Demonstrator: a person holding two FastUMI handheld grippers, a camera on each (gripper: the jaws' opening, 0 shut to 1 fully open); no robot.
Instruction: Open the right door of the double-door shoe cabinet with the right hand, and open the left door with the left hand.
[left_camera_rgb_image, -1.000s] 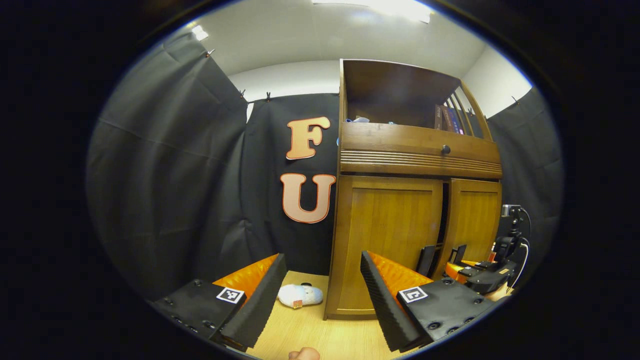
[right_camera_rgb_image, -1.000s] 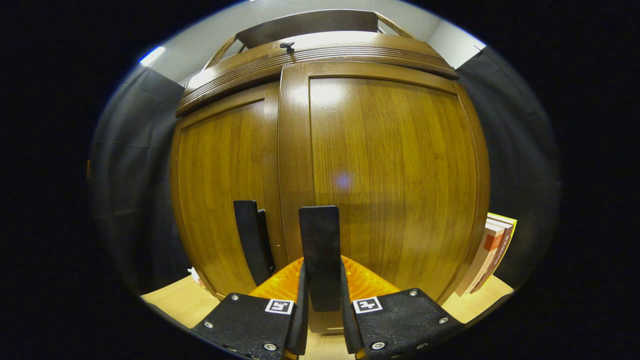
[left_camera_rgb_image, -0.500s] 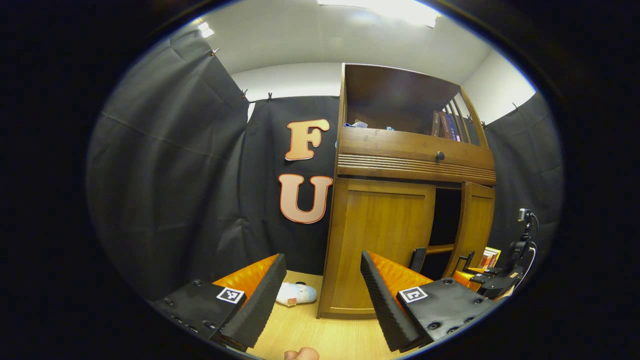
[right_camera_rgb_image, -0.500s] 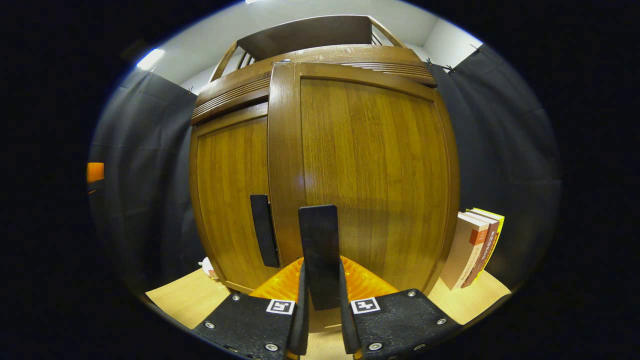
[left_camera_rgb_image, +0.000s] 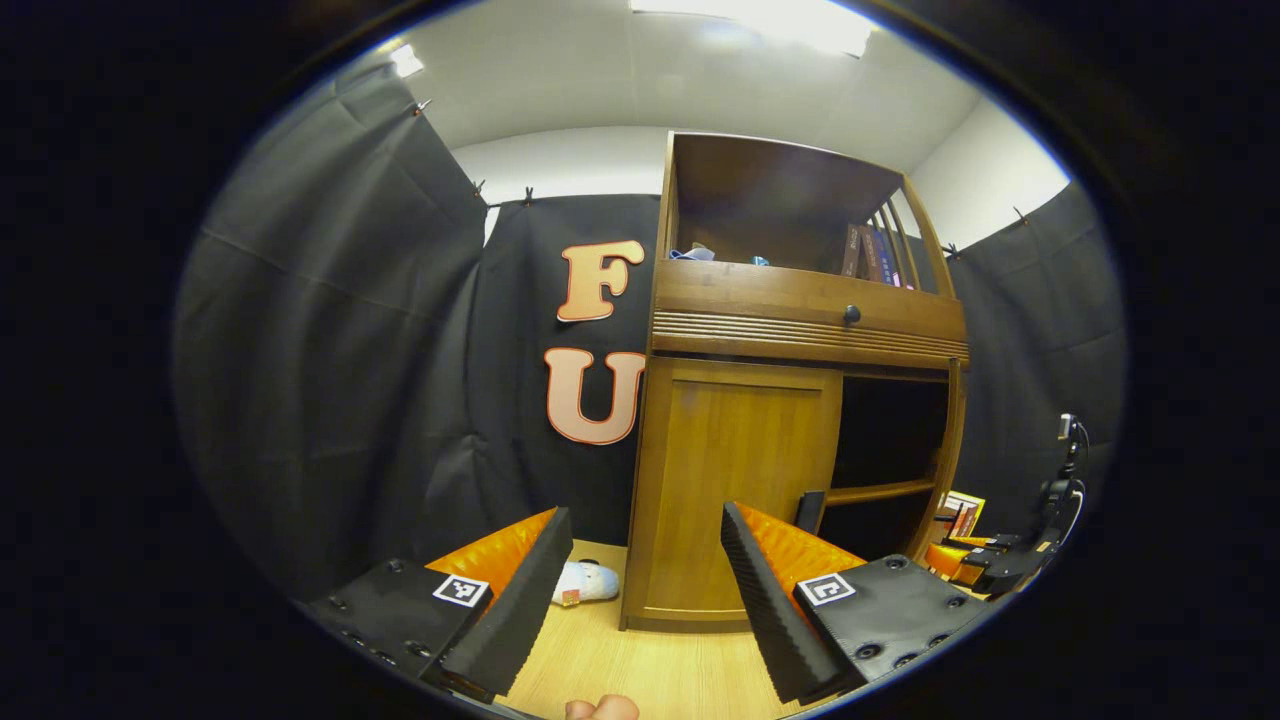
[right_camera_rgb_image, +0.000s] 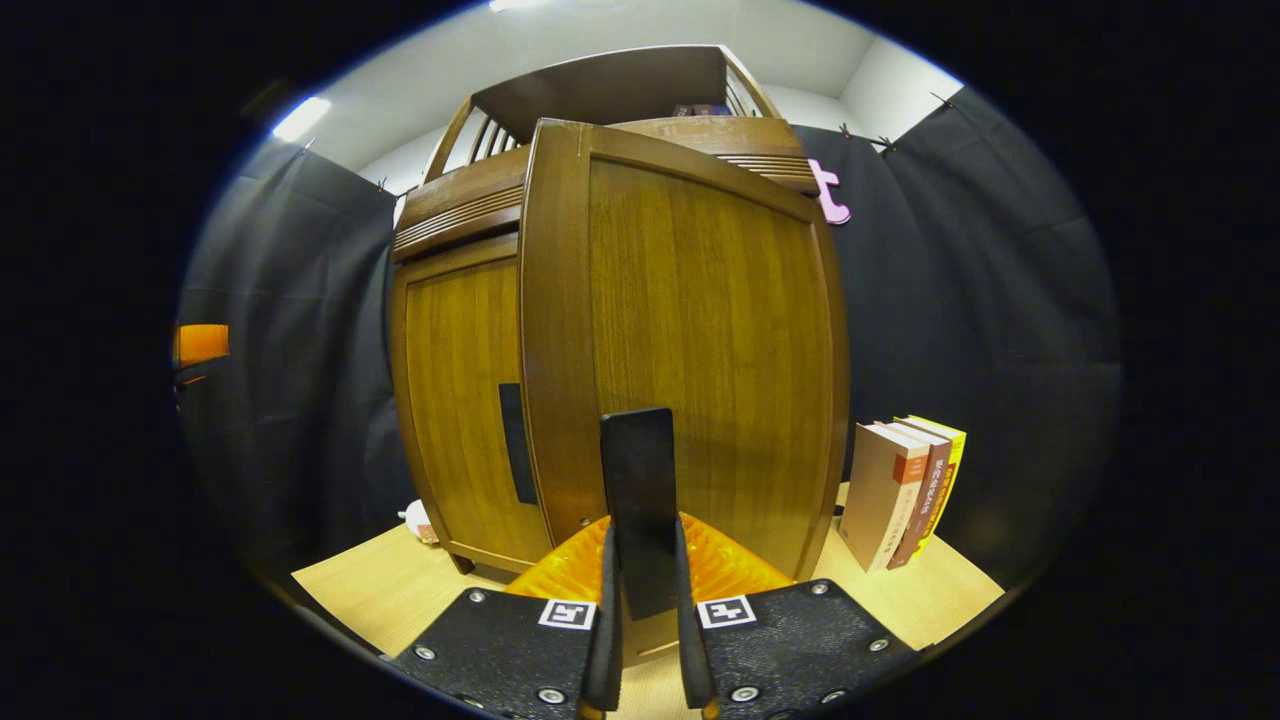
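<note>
The wooden shoe cabinet (left_camera_rgb_image: 800, 330) stands on a light wood table. Its left door (left_camera_rgb_image: 735, 490) is closed, with a dark upright handle (left_camera_rgb_image: 808, 510) near its inner edge. The right door (right_camera_rgb_image: 700, 340) is swung wide out and shows edge-on (left_camera_rgb_image: 950, 450) in the left gripper view, baring a dark inside with a shelf (left_camera_rgb_image: 880, 492). My right gripper (right_camera_rgb_image: 642, 540) is shut on the right door's handle (right_camera_rgb_image: 638, 460). My left gripper (left_camera_rgb_image: 645, 580) is open with nothing between its fingers, a short way in front of the left door.
A white plush toy (left_camera_rgb_image: 585, 582) lies on the table left of the cabinet. Three books (right_camera_rgb_image: 900, 490) stand right of it. Above the doors runs a drawer with a knob (left_camera_rgb_image: 851, 315), and an open shelf with books (left_camera_rgb_image: 870, 255) tops it.
The right door has swung from barely ajar to wide open, with my right gripper shut on its handle throughout. My left gripper has stayed open in about the same place.
</note>
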